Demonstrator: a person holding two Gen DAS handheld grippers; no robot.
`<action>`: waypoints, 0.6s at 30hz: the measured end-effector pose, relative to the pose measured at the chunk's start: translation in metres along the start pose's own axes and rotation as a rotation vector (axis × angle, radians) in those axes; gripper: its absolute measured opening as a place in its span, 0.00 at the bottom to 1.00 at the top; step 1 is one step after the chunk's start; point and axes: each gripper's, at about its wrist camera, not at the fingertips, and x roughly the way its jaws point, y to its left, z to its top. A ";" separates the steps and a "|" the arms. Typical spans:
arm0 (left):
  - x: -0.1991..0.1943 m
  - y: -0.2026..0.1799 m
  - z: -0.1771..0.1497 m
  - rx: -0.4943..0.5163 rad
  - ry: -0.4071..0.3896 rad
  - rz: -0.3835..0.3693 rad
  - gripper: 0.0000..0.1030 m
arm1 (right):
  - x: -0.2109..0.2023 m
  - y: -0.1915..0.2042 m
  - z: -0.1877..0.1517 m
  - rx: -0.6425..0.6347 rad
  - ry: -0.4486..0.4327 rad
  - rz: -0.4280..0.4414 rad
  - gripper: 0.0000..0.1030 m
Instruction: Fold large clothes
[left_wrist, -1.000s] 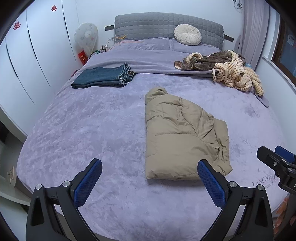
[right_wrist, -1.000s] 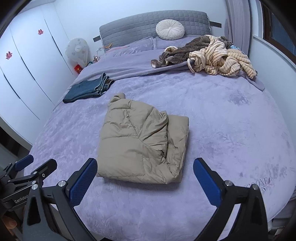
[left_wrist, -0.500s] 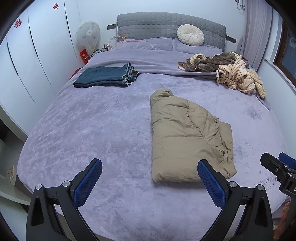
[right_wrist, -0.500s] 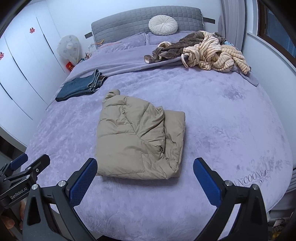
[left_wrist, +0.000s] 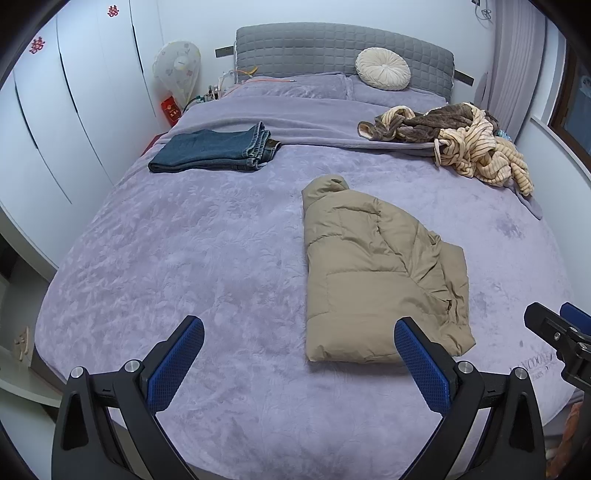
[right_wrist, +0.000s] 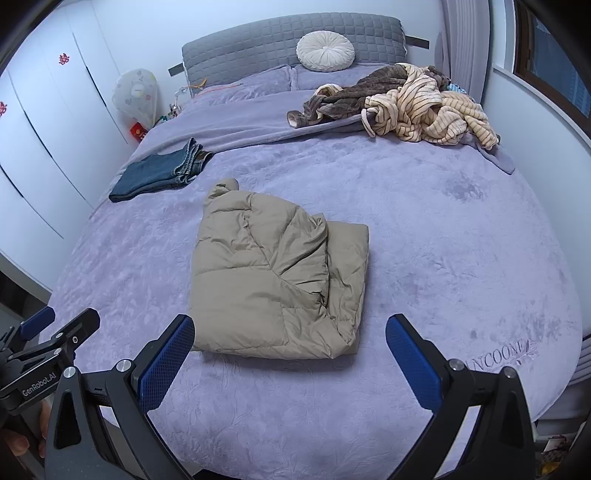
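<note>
The tan quilted puffer jacket (left_wrist: 373, 273) lies folded into a thick, roughly rectangular bundle on the lilac plush bed (left_wrist: 207, 258), toward the foot end and well short of the grey padded headboard (left_wrist: 343, 50). It looks light for its bulk, soft and springy: the down filling will likely puff back after pressing, and the smooth shell fabric looks slippery, so a shallow pinch may slide off. The best holds are probably the doubled edges and corners at the end farthest from the headboard, where several layers can be caught at once, not the puffed middle panels.

Its long axis runs from the foot of the bed toward the headboard. The narrow, rounded end, which looks like the collar or hood, points at the headboard; the broad squared end faces away from it. A looser flap spills out along the side away from the white wardrobe doors (left_wrist: 77, 96).

The left hand-held gripper (left_wrist: 299, 363) and the right hand-held gripper (right_wrist: 290, 360) both hover at the end of the bed opposite the headboard, each with its blue pads spread wide and holding nothing. Closer to the headboard lie folded dark blue jeans (left_wrist: 214, 151) and a tangled heap of brown and striped cream garments (right_wrist: 402, 99), apparently not yet folded
</note>
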 end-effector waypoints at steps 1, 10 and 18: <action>0.000 0.000 0.000 0.000 0.000 0.000 1.00 | 0.000 0.000 0.000 -0.001 0.000 0.000 1.00; 0.002 0.002 0.001 0.004 -0.001 0.006 1.00 | -0.001 0.001 0.000 0.002 -0.001 0.000 1.00; 0.002 0.003 0.002 0.005 -0.001 0.007 1.00 | 0.000 0.001 0.000 0.000 0.001 0.000 1.00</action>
